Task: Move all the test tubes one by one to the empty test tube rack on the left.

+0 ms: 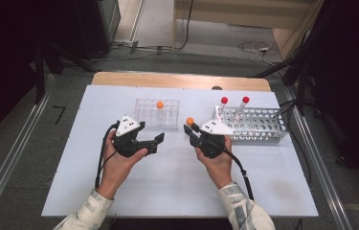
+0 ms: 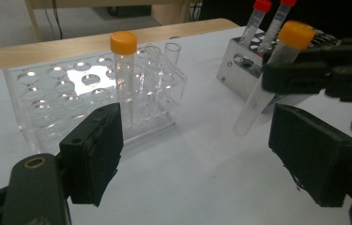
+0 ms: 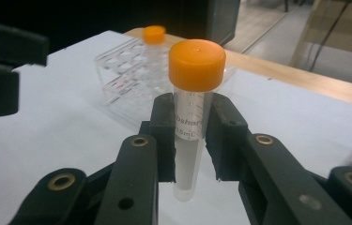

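High view: white table, person's two hands in from the near edge, each with a black gripper. Left gripper sits near the middle-left of the table, jaws apart, nothing between them. Right gripper is just right of it, clamped on a clear tube with an orange cap, held off the table between the two racks. Clear plastic rack is beyond the left gripper, one orange-capped tube standing in it. Metal rack is to the right, beyond the right hand, with two red-capped tubes leaning at its far-left end. Left gripper view: both black pads wide apart, empty gap over bare table. Clear rack ahead on the left with its orange-capped tube upright, and a few empty open-topped tubes beside it. On the right, the other gripper holds the tilted tube, its tip above the table; metal rack and the red caps behind. Right gripper view: jaws closed on the tube just under its orange cap, printed markings visible, lower end hanging below the pads. Clear rack far left with the other orange cap; left gripper at the left edge.
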